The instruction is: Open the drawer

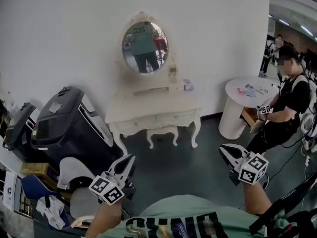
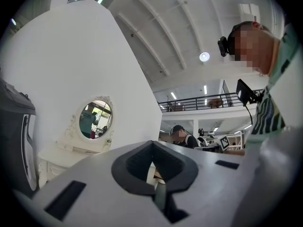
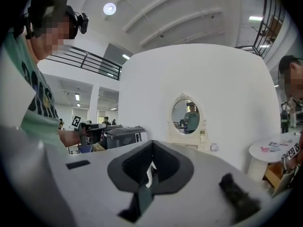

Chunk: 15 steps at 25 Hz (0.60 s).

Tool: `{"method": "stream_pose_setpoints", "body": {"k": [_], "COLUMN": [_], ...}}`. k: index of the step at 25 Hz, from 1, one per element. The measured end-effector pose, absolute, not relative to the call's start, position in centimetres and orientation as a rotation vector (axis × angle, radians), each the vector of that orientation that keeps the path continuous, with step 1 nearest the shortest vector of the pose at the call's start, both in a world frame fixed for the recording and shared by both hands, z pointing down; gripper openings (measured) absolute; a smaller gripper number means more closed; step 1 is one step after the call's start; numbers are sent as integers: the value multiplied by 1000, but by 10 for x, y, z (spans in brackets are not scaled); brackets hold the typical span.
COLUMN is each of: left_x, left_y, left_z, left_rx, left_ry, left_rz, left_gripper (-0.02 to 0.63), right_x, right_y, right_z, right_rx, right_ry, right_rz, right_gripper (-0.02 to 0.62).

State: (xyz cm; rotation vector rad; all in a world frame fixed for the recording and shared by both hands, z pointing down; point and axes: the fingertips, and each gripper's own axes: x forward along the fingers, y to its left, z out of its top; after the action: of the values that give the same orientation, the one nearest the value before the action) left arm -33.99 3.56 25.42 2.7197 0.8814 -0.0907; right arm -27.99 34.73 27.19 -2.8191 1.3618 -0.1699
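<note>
Left gripper (image 1: 124, 165), right gripper (image 1: 227, 152) both clenched, empty, aiming level at vanity table (image 1: 130, 110); drawer (image 1: 173, 118) sitting closed, well apart.

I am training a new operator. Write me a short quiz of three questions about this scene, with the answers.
1. True or false: the drawers of the dressing table are already pulled out.
2. What is mounted above that table? A) an oval mirror B) a clock C) a shelf of books
3. Fill in: the left tool and the right tool both have their jaws ____.
Key: 1 false; 2 A; 3 shut.
</note>
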Motion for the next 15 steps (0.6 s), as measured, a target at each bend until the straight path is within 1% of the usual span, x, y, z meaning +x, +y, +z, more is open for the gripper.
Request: {"method": "stream_pose_setpoints", "body": {"k": [4, 8, 15], "left_x": [-310, -283, -218], "left_y": [18, 17, 43], "left_z": [261, 270, 282], "left_rx": [2703, 2701, 2752], "left_ry": [908, 899, 770], "left_rz": [-84, -76, -60], "left_gripper": [8, 8, 8], "right_x": [-260, -230, -143], "right_y": [325, 327, 342], "right_z": [275, 281, 299], "right_rx": [-2839, -2847, -2760], "right_ry": [1366, 1371, 1516], "right_rz": [-191, -206, -227], "right_gripper": [11, 11, 11]}}
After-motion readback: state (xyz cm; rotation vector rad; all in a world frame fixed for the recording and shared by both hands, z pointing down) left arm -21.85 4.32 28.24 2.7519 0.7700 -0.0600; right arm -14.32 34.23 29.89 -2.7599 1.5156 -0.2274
